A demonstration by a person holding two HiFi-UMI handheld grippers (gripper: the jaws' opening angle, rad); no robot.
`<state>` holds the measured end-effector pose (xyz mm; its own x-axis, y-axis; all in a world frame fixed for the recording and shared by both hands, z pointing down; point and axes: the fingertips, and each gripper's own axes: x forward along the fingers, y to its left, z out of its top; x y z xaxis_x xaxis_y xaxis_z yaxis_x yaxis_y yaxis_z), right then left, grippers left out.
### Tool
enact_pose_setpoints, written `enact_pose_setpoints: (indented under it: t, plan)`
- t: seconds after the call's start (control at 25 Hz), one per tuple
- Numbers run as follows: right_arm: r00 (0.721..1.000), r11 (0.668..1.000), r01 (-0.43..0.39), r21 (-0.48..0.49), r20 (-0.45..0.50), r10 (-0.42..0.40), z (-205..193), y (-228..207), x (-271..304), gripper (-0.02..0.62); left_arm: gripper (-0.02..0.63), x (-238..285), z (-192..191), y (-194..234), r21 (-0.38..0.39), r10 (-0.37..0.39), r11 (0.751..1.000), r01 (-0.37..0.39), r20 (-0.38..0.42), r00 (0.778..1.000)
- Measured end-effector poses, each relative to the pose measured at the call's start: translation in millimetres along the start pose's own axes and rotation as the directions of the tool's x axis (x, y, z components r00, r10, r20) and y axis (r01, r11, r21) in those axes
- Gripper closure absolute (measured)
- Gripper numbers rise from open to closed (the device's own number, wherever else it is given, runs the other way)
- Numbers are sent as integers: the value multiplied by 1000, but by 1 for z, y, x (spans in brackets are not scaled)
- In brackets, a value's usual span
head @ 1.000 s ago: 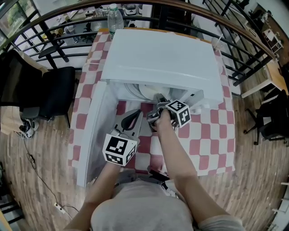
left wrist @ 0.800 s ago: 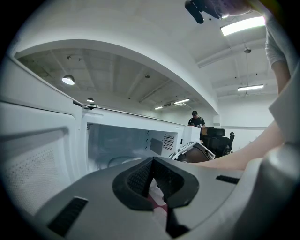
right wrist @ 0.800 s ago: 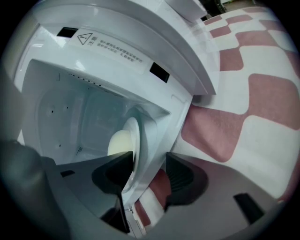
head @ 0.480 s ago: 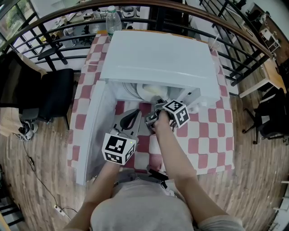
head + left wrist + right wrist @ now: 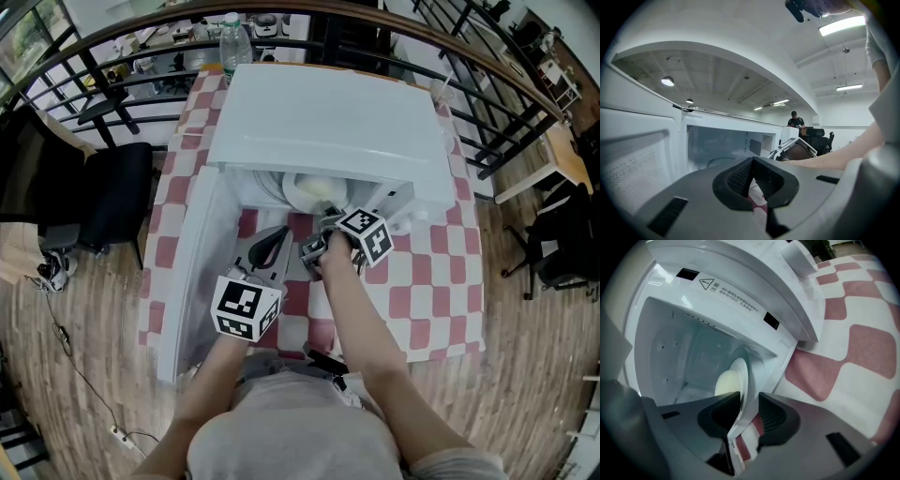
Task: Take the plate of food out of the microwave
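Note:
The white microwave point(image 5: 328, 112) stands open, its door point(image 5: 192, 272) swung out to the left. Inside it a white plate point(image 5: 314, 190) carries a pale yellow mound of food point(image 5: 726, 383). My right gripper point(image 5: 323, 217) reaches into the opening. In the right gripper view the plate point(image 5: 743, 373) has its rim between the jaws, which are closing around it; a sliver of gap shows on one side. My left gripper point(image 5: 275, 239) hangs in front of the opening beside the door, and in the left gripper view it point(image 5: 752, 180) is shut with nothing held.
The microwave sits on a red-and-white checkered tablecloth point(image 5: 431, 272). A water bottle point(image 5: 239, 37) stands behind it at the table's far edge. A black chair point(image 5: 117, 192) is to the left, and a dark railing point(image 5: 487, 56) curves round the back.
The right gripper has pushed a little further into the microwave and its jaws have narrowed around the plate's rim. The left gripper has stayed put.

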<state>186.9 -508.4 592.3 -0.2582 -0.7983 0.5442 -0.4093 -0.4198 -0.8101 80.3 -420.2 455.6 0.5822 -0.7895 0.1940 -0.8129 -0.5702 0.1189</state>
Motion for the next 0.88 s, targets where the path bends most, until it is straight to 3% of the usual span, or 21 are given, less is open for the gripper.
enact_pose_setpoints:
  t: [0.12, 0.36, 0.56, 0.88]
  plan:
    - [1000, 1000, -20, -21, 7, 21, 2, 6, -2, 528, 606, 0, 0, 0, -1, -1, 1000, 1, 1, 1000]
    - [995, 993, -96, 71, 7, 96, 5, 6, -1, 542, 606, 0, 1, -1, -3, -6, 1000, 6, 2, 1000]
    - [977, 960, -214, 179, 33, 212, 4, 7, -2, 557, 606, -1, 1, -1, -5, -7, 1000, 7, 5, 1000]
    - [955, 936, -297, 188, 46, 294, 4, 11, -7, 560, 606, -4, 3, -3, -4, -8, 1000, 9, 13, 1000]
